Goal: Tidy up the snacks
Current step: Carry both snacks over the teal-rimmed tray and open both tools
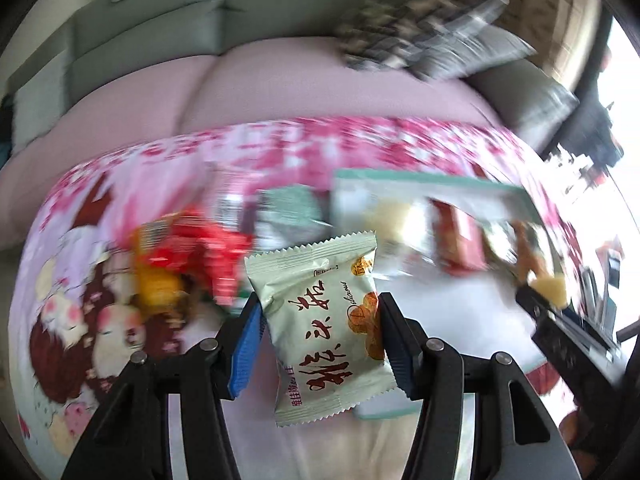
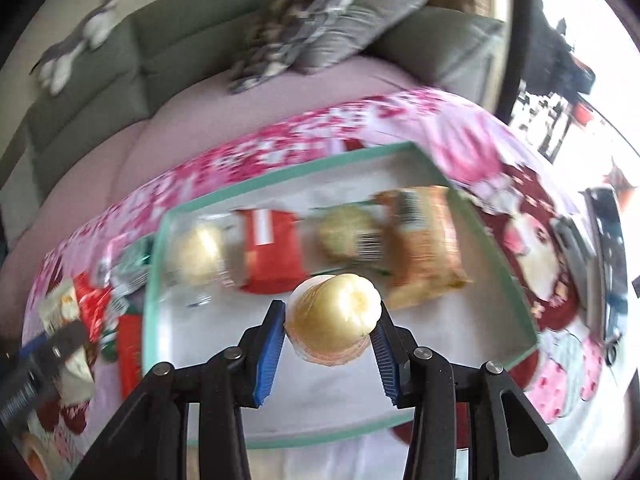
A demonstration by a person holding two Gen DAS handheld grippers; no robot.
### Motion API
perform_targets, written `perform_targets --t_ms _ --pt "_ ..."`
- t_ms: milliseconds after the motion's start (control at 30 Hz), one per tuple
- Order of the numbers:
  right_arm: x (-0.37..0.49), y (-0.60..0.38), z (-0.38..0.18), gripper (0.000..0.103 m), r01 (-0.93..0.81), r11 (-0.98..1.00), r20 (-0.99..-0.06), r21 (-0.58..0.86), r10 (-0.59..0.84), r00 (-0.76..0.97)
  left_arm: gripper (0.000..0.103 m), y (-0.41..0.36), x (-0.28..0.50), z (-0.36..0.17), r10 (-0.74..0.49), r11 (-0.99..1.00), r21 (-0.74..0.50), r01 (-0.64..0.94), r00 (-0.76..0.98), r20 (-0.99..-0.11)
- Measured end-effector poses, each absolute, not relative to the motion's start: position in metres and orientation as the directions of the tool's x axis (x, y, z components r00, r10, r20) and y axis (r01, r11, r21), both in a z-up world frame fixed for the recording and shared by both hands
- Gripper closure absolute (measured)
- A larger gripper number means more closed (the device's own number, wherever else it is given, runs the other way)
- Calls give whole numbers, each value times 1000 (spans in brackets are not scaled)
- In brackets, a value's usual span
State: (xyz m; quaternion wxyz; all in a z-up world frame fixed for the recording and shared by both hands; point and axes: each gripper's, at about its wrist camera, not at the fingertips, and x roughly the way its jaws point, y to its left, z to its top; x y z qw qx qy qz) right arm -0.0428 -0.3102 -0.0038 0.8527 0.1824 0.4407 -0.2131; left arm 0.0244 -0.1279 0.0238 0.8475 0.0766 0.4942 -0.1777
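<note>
Left gripper [image 1: 320, 322]: we see it low in the centre of its own view, black arms rising from the bottom edge, blue pads [image 1: 245, 350] clamped on a pale green snack packet [image 1: 322, 322].
Right gripper [image 2: 328, 326]: low centre of its own view, blue pads [image 2: 269, 356] pressing a round yellow pastry [image 2: 334, 314]; it also shows at the right edge of the left view.

I can read one word, "Delicious", in black script on the pale packet [image 1: 320, 320], toward its 3 o'clock edge above the cookie picture. Large red Chinese characters run beside it. Barcodes on the tray snacks [image 2: 412, 208] are too blurred.
</note>
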Motion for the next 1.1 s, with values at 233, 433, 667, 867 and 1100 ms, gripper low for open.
perform_targets --t_ms 233,433,667,867,1100 --pt "-50 -325 -5 58 542 831 -833 130 -205 514 45 -171 12 6 -249 876 -26 481 405 -880" --pt "-43 -316 -15 58 514 850 -853 117 -180 490 45 -174 17 -9 -241 877 -37 479 373 -896" --pt "-38 -315 -20 58 505 855 -863 119 -163 478 45 -175 17 -20 -232 877 -34 479 360 -904" --pt "-35 -314 -22 58 501 857 -870 121 -152 469 45 -181 19 -30 -216 875 -27 483 340 -915" --pt "-28 -314 -29 58 497 859 -888 120 -131 440 45 -186 19 -40 -202 871 -16 491 328 -923"
